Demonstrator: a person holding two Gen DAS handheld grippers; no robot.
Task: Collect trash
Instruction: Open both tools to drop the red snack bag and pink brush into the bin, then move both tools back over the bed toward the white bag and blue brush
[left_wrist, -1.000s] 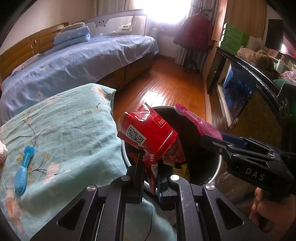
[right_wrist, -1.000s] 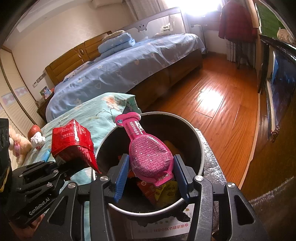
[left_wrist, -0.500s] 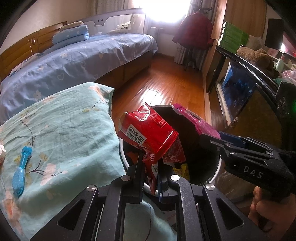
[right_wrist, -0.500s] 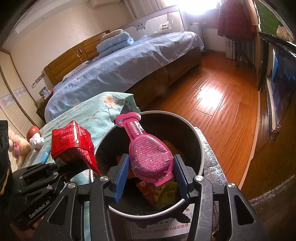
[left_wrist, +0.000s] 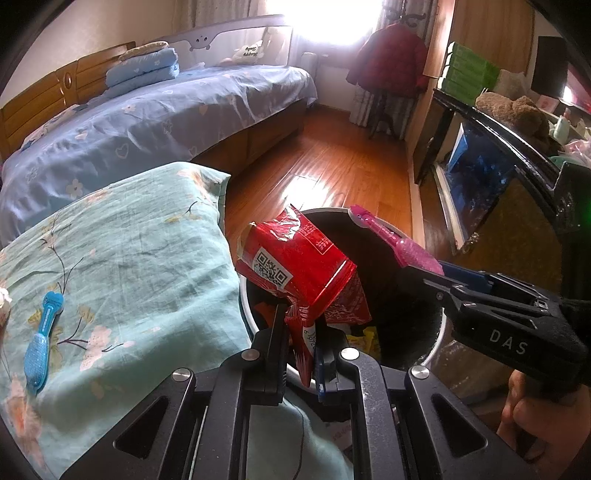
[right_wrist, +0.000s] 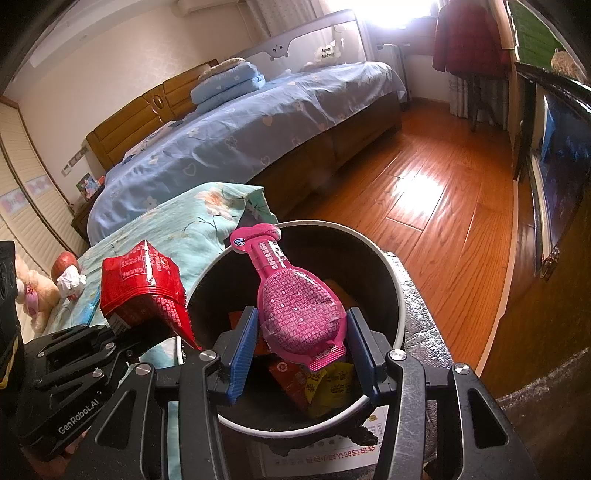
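Trash, left wrist view: one red wrapper (left_wrist: 295, 266) is clamped between the fingers of the left gripper (left_wrist: 301, 354), hanging over the near rim of the single bin (left_wrist: 439, 332). One blue packet (left_wrist: 40, 332) lies uncollected on the floral bedcover (left_wrist: 129, 266). The right gripper (left_wrist: 443, 275) reaches in from the right, bearing a pink packet (left_wrist: 399, 247).

Right wrist view: the one pink packet (right_wrist: 299, 306) sits between the right gripper's (right_wrist: 301, 350) blue pads (right_wrist: 242, 350), which appear closed against its sides, directly above the bin (right_wrist: 397, 295); several wrappers (right_wrist: 328, 384) already lie inside. One crumpled tissue (right_wrist: 70, 280) rests on the bedcover.

Judgement: the drop step is in hand. Next, both grippers need opening over the bin mouth.
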